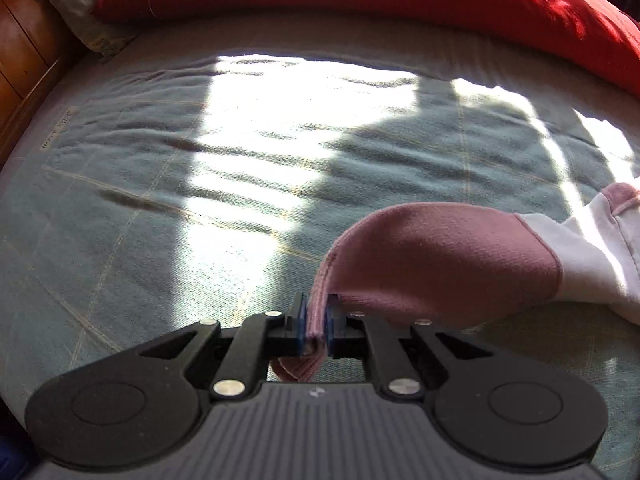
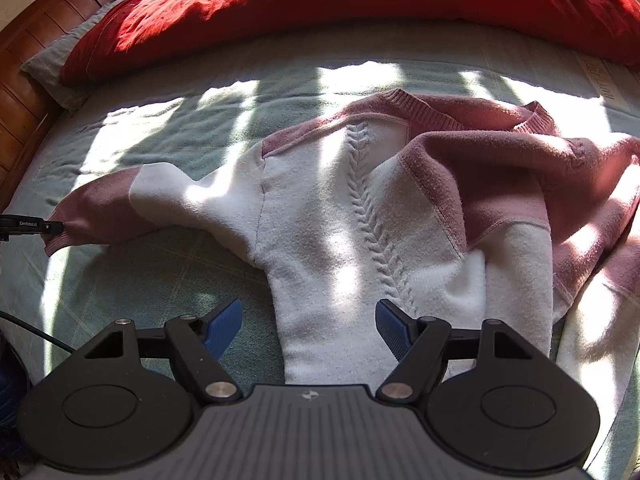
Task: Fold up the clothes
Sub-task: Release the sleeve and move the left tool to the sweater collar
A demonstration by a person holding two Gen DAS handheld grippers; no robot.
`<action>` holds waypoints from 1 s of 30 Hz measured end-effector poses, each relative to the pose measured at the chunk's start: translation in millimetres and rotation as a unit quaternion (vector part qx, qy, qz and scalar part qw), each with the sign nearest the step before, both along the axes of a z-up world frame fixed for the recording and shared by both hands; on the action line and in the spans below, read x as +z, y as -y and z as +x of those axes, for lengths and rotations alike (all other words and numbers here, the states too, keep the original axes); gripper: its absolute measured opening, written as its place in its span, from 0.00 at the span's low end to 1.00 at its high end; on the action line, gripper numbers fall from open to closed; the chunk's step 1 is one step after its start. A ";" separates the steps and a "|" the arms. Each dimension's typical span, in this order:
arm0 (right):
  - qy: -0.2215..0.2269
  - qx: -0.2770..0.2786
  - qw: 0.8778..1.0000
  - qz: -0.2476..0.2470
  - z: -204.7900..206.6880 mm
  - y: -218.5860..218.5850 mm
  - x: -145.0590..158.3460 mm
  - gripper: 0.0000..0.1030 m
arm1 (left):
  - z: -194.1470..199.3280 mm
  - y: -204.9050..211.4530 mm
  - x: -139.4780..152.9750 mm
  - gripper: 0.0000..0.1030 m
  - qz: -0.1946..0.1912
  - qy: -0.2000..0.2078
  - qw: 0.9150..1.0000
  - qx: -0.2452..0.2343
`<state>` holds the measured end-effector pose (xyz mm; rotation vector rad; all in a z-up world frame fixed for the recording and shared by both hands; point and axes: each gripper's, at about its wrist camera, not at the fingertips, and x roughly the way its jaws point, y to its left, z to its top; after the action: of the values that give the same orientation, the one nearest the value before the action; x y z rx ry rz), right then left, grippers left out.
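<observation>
Sweater (image 2: 360,208), pink and white, lies spread on the bed (image 2: 168,280), still rumpled; its right half is bunched over itself toward 3 o'clock, left sleeve (image 2: 120,204) stretched out toward 9 o'clock. Judgement: folding barely begun, no clean fold made, both sleeves and body left to do

Left tongs (image 1: 316,320) clenched on the pink ribbed cuff (image 1: 314,312), the cuff raised off the bed, sleeve trailing away toward 3 o'clock. Pose steeply downward

Right tongs (image 2: 310,328) released, jaws wide, hovering over the white lower body, nothing between the pads. Also angled steeply down

Red duvet (image 2: 360,8) at 12 o'clock, wooden bedframe (image 2: 24,80) at 10 o'clock
</observation>
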<state>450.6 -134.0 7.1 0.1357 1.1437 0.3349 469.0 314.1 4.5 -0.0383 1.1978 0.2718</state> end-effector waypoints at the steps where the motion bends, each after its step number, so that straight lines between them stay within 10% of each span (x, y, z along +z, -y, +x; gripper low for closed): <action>1: -0.001 0.001 1.000 0.000 0.4 0.0 0.0 0.75 | 0.3 -3.0 -1.8 0.11 -0.001 -0.013 1.000 0.002; 7: 0.001 0.010 1.000 -0.003 4.4 3.2 2.9 0.75 | 7.3 4.8 0.9 0.16 0.016 -0.002 1.000 0.022; 11: 0.001 0.015 1.000 -0.003 8.4 6.0 2.3 0.75 | 39.9 51.3 7.0 0.24 -0.033 0.025 0.997 -0.059; 18: 0.014 0.012 1.000 0.003 16.8 13.9 7.3 0.75 | 120.8 158.9 -12.3 0.25 -0.153 0.064 0.966 -0.199; 30: 0.029 -0.045 0.999 0.013 25.6 83.7 7.2 0.76 | 218.4 295.0 -59.9 0.25 -0.210 0.036 0.930 -0.300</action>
<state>476.2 -217.7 14.2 0.1985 1.0736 0.2731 687.5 19.1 -55.5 -0.0517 1.1197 -0.5231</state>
